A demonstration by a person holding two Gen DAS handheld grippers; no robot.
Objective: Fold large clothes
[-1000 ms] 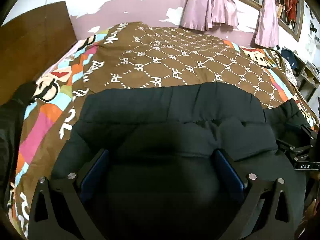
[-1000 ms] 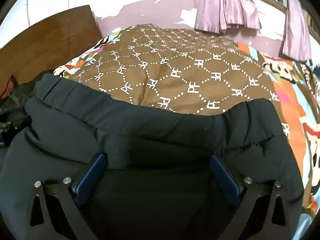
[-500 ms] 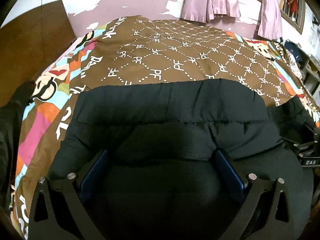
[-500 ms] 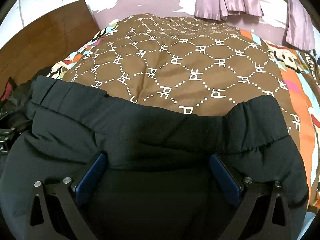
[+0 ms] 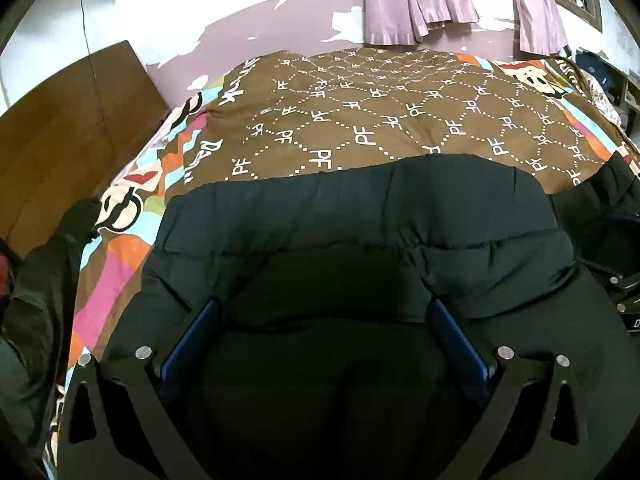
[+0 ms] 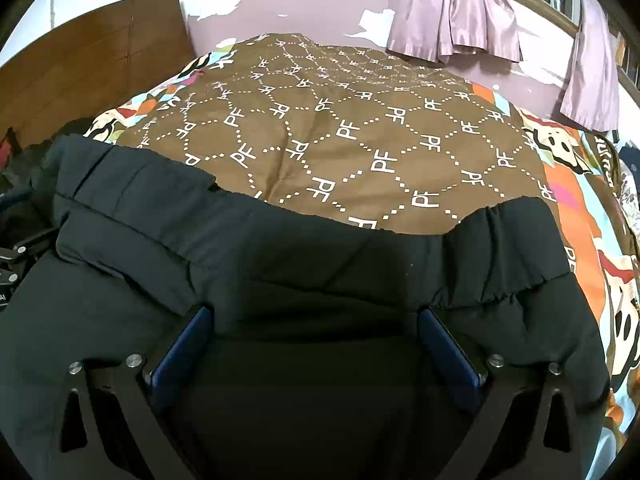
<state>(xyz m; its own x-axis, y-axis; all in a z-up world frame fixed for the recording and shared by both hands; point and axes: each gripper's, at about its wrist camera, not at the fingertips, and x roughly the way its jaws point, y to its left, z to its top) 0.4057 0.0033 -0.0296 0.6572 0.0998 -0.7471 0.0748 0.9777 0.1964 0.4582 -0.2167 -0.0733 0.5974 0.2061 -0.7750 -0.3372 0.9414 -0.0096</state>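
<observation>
Left wrist view: the left gripper (image 5: 326,320) stands with its blue-padded fingers (image 5: 192,340) spread wide, and the black padded jacket (image 5: 360,216) bulges up between and over them. Whether the pads actually pinch cloth cannot be told; the fabric hides the contact. The jacket lies on the near part of the brown patterned quilt (image 5: 400,120), its far hem running straight across the quilt, well short of the purple curtains (image 5: 420,0) on the wall behind. At the quilt's left edge a wooden headboard (image 5: 72,128) rises, and a heap of dark clothing (image 5: 36,300) lies just below it. At the jacket's right side part of the other tool (image 5: 624,292) shows.

Right wrist view: the right gripper (image 6: 316,344) is likewise splayed, jacket cloth mounded between its fingers (image 6: 448,348); again the grip cannot be judged. Here the jacket's far edge is uneven: a folded band sits on the left, and an elasticated cuff or hem (image 6: 504,248) is gathered on the right, over the quilt.

As a judgement, one fold seems laid, the jacket forming a broad doubled slab. It is still wide and puffy, so further folds and flattening remain.
</observation>
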